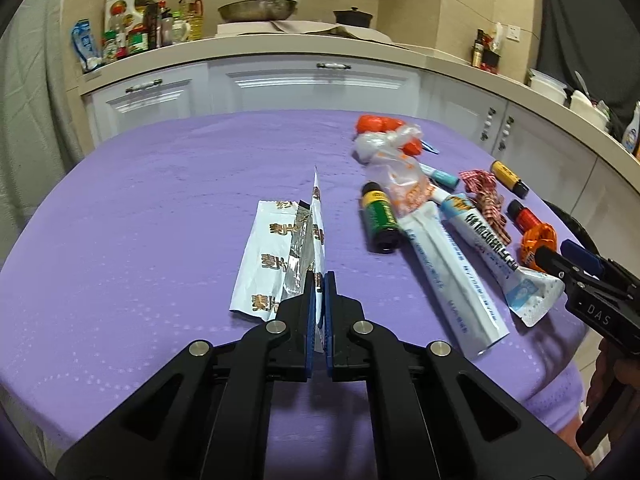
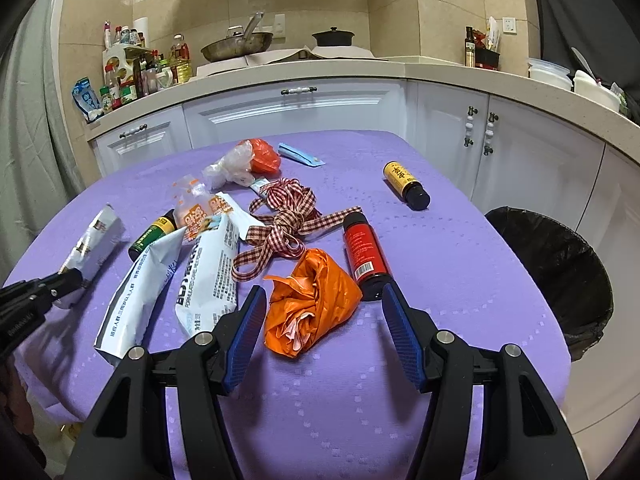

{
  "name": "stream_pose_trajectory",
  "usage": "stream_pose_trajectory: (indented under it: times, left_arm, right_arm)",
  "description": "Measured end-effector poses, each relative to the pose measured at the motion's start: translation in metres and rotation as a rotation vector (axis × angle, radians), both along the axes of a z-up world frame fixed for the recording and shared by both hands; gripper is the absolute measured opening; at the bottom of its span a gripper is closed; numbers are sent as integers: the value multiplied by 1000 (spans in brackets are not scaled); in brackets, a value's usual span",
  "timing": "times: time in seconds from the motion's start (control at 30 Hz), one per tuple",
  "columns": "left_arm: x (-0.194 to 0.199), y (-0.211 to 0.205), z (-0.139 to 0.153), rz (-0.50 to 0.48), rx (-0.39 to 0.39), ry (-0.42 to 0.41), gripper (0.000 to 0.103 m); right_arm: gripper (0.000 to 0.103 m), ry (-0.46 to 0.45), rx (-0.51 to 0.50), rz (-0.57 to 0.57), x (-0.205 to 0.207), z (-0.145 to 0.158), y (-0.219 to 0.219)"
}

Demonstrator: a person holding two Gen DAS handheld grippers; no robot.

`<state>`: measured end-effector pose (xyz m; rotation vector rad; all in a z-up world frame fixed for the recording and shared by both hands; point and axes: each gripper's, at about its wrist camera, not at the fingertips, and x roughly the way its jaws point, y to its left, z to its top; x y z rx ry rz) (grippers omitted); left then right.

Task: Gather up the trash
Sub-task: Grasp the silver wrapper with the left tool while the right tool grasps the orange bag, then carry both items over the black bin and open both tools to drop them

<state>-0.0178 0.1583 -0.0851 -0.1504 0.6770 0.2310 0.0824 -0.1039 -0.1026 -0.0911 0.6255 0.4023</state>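
My left gripper [image 1: 319, 282] is shut on the near edge of a white foil wrapper [image 1: 276, 256] with gold print, which stands folded up from the purple tablecloth [image 1: 160, 200]. In the right wrist view the same wrapper [image 2: 96, 240] lies at the far left with the left gripper [image 2: 70, 280] on it. My right gripper [image 2: 323, 294] is open around a crumpled orange plastic bag [image 2: 312, 300]. The bag lies between the blue pads, with a gap at the right pad. In the left wrist view the right gripper [image 1: 558, 254] and the orange bag [image 1: 538, 242] sit at the right edge.
Between the grippers lie two long white pouches [image 2: 212, 264], a green bottle [image 2: 154, 234], a gingham ribbon [image 2: 288, 216], a red bottle [image 2: 366, 250] and a clear bag [image 2: 232, 166]. A yellow bottle [image 2: 404, 182] lies farther back. A black-lined bin [image 2: 560, 272] stands right of the table.
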Motion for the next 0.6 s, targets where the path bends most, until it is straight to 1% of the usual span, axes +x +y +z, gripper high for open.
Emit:
stream_pose_trajectory:
  times: [0.13,0.17,0.2,0.3,0.4,0.6]
  left_arm:
    - [-1,4,1,7,-12,-1,4]
    - [-1,4,1,7,-14,-1,4]
    - [-1,4,1,6,-14,-2,4]
    - [-2,3,1,3,-17,-6,3]
    - [-2,0,3,-5,-17,-12,3]
    - [-4,-10,17,-35,-6,-47,3]
  right_arm:
    - [58,3,-5,7,2,-4,5]
    - [57,9,-5,14,3,-6,6]
    - [51,17,-4,21,4,-7,6]
    - [48,13,6,20,3,-7,4]
    - [45,-4,8,20,-2,-2,1]
    - [45,-46,8,17,-11,12,-8]
